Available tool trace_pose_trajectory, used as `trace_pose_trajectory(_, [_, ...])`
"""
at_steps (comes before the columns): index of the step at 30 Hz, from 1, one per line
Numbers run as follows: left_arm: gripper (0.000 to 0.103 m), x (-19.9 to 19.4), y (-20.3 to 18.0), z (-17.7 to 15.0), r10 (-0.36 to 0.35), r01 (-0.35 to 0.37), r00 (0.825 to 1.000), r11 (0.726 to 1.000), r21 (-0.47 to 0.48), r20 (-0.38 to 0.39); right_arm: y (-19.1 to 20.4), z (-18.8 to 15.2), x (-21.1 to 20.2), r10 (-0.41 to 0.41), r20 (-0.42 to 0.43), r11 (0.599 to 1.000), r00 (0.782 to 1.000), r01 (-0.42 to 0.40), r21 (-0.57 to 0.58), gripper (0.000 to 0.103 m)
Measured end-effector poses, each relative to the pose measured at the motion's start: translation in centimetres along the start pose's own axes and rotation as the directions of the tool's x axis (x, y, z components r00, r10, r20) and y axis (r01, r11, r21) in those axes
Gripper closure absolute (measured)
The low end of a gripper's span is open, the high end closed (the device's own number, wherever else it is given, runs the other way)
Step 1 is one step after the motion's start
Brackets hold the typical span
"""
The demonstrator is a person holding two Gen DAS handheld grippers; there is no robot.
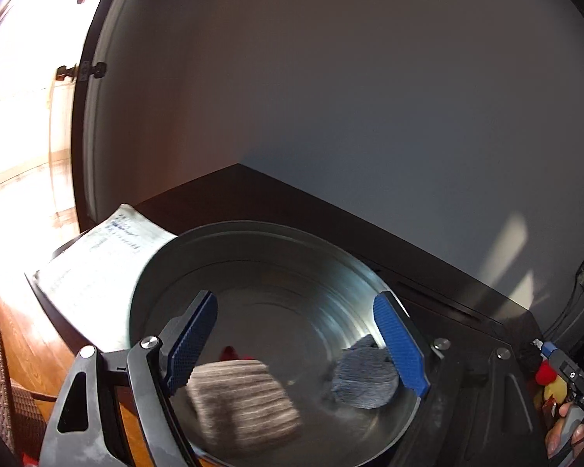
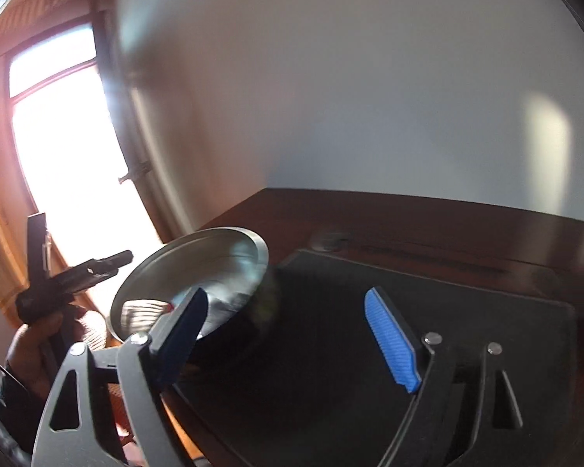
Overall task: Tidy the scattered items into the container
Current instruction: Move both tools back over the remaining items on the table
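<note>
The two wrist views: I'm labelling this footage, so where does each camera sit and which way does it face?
Left wrist: on the left gripper, angled down into the metal bowl holding a striped cloth and a blue cloth; open fingers show.
Right wrist: on the right gripper, over the black mat; open fingers and the person's left hand show.
Shared: bowl, dark table, wall.

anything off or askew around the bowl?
Only the paper sheet: it juts past the dark table edge, one corner tucked behind the metal bowl rim. Striped cloth and blue cloth lie inside the bowl.
</note>
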State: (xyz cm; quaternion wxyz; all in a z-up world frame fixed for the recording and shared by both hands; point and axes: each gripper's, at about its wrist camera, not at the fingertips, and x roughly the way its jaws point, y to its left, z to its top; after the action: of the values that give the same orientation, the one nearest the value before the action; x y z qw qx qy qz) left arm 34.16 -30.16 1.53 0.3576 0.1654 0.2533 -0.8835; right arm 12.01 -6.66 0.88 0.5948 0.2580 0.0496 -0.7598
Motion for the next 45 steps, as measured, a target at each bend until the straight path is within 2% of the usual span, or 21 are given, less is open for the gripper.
trace_pose_trajectory(3, [0.019, 0.7, -4.6, -0.5, -0.091, 0.093, 0.995, 0.993, 0.072, -0.028, -5.0, -2.1, -4.3, -0.136, 0.015, 0.985, 0.991, 0.133, 0.113, 0.017])
trace_pose_trajectory(6, [0.019, 2.3, -10.3, -1.8, -0.202, 0.22, 0.972, 0.962, 0.164, -0.119, -9.5, -4.3, -8.4, -0.252, 0.018, 0.943, 0.968, 0.241, 0.229, 0.017])
trace_pose_trajectory(7, [0.019, 2.8, -12.3, -2.4, -0.233, 0.26, 0.961, 0.946, 0.192, -0.151, -11.0, -4.9, -9.6, -0.296, 0.017, 0.923, 0.955, 0.281, 0.261, 0.017])
trace_pose_trajectory(10, [0.019, 4.1, -17.4, -4.3, -0.334, 0.399, 0.902, 0.887, 0.234, -0.272, -14.4, -6.6, -13.2, -0.408, 0.01, 0.858, 0.913, 0.379, 0.346, 0.016])
trace_pose_trajectory(11, [0.018, 4.4, -19.0, -5.0, -0.352, 0.427, 0.888, 0.87, 0.246, -0.297, -15.5, -7.2, -14.3, -0.437, 0.006, 0.834, 0.899, 0.403, 0.377, 0.016])
trace_pose_trajectory(13, [0.019, 4.8, -21.4, -6.0, -0.355, 0.455, 0.872, 0.841, 0.293, -0.336, -17.1, -8.3, -16.1, -0.474, 0.011, 0.799, 0.88, 0.425, 0.426, 0.012])
trace_pose_trajectory(15, [0.019, 5.6, -23.5, -6.7, -0.371, 0.496, 0.848, 0.806, 0.322, -0.379, -18.3, -8.6, -17.5, -0.511, 0.008, 0.768, 0.86, 0.452, 0.453, 0.012])
trace_pose_trajectory(17, [0.018, 5.9, -26.4, -8.0, -0.397, 0.545, 0.818, 0.765, 0.342, -0.416, -19.5, -8.6, -18.8, -0.543, 0.005, 0.74, 0.84, 0.476, 0.476, 0.012])
trace_pose_trajectory(19, [0.018, 6.3, -29.3, -9.6, -0.424, 0.604, 0.777, 0.711, 0.361, -0.464, -20.5, -8.4, -20.0, -0.569, 0.006, 0.716, 0.823, 0.491, 0.496, 0.012])
trace_pose_trajectory(21, [0.018, 6.5, -32.5, -11.9, -0.414, 0.638, 0.747, 0.666, 0.386, -0.52, -21.5, -8.6, -22.2, -0.591, 0.015, 0.697, 0.806, 0.502, 0.512, 0.012])
trace_pose_trajectory(24, [0.018, 6.6, -36.0, -14.8, -0.428, 0.709, 0.684, 0.578, 0.404, -0.59, -22.0, -9.4, -24.5, -0.618, 0.009, 0.672, 0.786, 0.523, 0.524, 0.01])
trace_pose_trajectory(25, [0.018, 6.3, -37.2, -15.9, -0.426, 0.722, 0.675, 0.552, 0.418, -0.603, -22.0, -9.7, -25.0, -0.625, 0.007, 0.664, 0.78, 0.528, 0.53, 0.009])
trace_pose_trajectory(26, [0.018, 6.1, -38.5, -16.8, -0.434, 0.741, 0.657, 0.522, 0.423, -0.616, -22.0, -10.0, -25.4, -0.631, 0.004, 0.656, 0.775, 0.531, 0.536, 0.008])
trace_pose_trajectory(29, [0.018, 6.3, -42.0, -19.1, -0.442, 0.766, 0.635, 0.471, 0.438, -0.634, -22.5, -10.8, -26.4, -0.649, -0.004, 0.629, 0.761, 0.539, 0.561, 0.008])
trace_pose_trajectory(34, [0.018, 7.6, -45.7, -21.6, -0.41, 0.773, 0.622, 0.457, 0.44, -0.667, -23.0, -11.5, -27.3, -0.659, -0.011, 0.606, 0.752, 0.541, 0.583, 0.008])
trace_pose_trajectory(39, [0.018, 8.1, -48.0, -23.1, -0.378, 0.748, 0.651, 0.47, 0.469, -0.659, -23.0, -12.0, -27.5, -0.657, -0.016, 0.609, 0.753, 0.544, 0.577, 0.007])
trace_pose_trajectory(40, [0.018, 8.2, -48.4, -23.4, -0.37, 0.741, 0.659, 0.471, 0.479, -0.655, -23.0, -12.1, -27.5, -0.656, -0.017, 0.611, 0.754, 0.544, 0.575, 0.007])
trace_pose_trajectory(42, [0.018, 8.7, -49.2, -24.2, -0.344, 0.716, 0.687, 0.471, 0.515, -0.64, -23.2, -12.3, -27.6, -0.654, -0.017, 0.612, 0.756, 0.541, 0.577, 0.007])
trace_pose_trajectory(45, [0.018, 9.3, -49.9, -25.0, -0.318, 0.707, 0.695, 0.465, 0.533, -0.645, -23.4, -12.6, -27.6, -0.645, -0.013, 0.616, 0.764, 0.53, 0.582, 0.006])
